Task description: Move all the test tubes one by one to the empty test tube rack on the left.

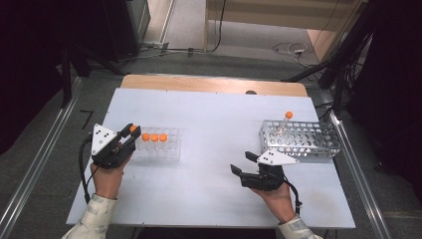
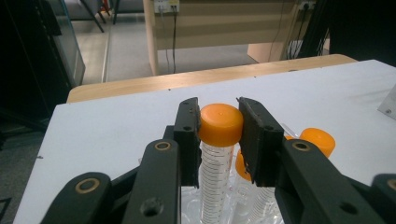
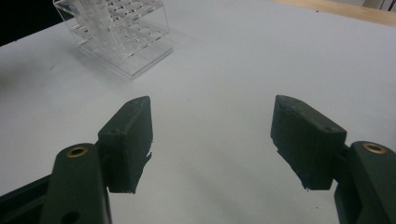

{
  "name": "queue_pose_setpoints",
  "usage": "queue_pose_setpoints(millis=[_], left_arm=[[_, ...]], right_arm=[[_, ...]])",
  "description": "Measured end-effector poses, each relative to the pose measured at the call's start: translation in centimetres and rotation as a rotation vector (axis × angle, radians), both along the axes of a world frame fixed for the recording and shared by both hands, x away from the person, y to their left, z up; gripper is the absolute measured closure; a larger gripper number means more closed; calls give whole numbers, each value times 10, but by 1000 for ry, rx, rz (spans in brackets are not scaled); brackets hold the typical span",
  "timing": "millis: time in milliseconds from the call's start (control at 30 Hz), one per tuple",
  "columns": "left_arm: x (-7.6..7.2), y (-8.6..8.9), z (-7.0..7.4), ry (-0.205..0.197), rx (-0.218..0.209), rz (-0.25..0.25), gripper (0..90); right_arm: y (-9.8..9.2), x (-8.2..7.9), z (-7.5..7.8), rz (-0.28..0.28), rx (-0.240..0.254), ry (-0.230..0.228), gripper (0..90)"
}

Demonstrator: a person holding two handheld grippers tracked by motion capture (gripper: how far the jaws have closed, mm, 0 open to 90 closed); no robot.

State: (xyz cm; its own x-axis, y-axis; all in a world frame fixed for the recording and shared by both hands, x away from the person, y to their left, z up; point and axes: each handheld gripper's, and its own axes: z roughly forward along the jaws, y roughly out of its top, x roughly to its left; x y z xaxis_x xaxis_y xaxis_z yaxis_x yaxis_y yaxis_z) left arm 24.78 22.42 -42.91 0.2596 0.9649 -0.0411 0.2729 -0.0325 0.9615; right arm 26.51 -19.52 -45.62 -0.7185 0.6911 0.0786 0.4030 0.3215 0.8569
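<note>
Left gripper [image 2: 219, 135] clamps an orange-capped tube [image 2: 220, 123] among capped neighbours [image 2: 317, 141]; right gripper [image 3: 212, 140] gapes wide.

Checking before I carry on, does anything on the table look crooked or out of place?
Only one thing: the orange-capped tube in the metal rack leans instead of standing straight. No spills or damage show.

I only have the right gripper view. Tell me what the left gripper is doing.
Observer: The left gripper is shut on the orange cap of a tube, over the clear rack.
Operator: Report what else stands in that rack.
Observer: Three more orange-capped tubes, in a row along its far side.
Operator: Say what lies to my right.
Observer: A metal rack with one orange-capped tube leaning in it; your right gripper is open and empty.
</note>
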Motion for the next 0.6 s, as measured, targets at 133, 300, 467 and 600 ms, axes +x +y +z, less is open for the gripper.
queue_pose_setpoints(millis=[133, 300, 467, 600], left_arm=[[-1, 1, 0, 2, -6, -3, 686], [-1, 2, 0, 2, -17, -3, 678], [-2, 3, 0, 3, -26, -5, 654], [-4, 4, 2, -2, -51, -11, 607]], right_arm=[[0, 0, 0, 1, -1, 1, 280], [0, 0, 0, -2, -1, 3, 280], [-1, 1, -1, -4, -4, -3, 280], [-4, 2, 0, -20, 2, -2, 282]])
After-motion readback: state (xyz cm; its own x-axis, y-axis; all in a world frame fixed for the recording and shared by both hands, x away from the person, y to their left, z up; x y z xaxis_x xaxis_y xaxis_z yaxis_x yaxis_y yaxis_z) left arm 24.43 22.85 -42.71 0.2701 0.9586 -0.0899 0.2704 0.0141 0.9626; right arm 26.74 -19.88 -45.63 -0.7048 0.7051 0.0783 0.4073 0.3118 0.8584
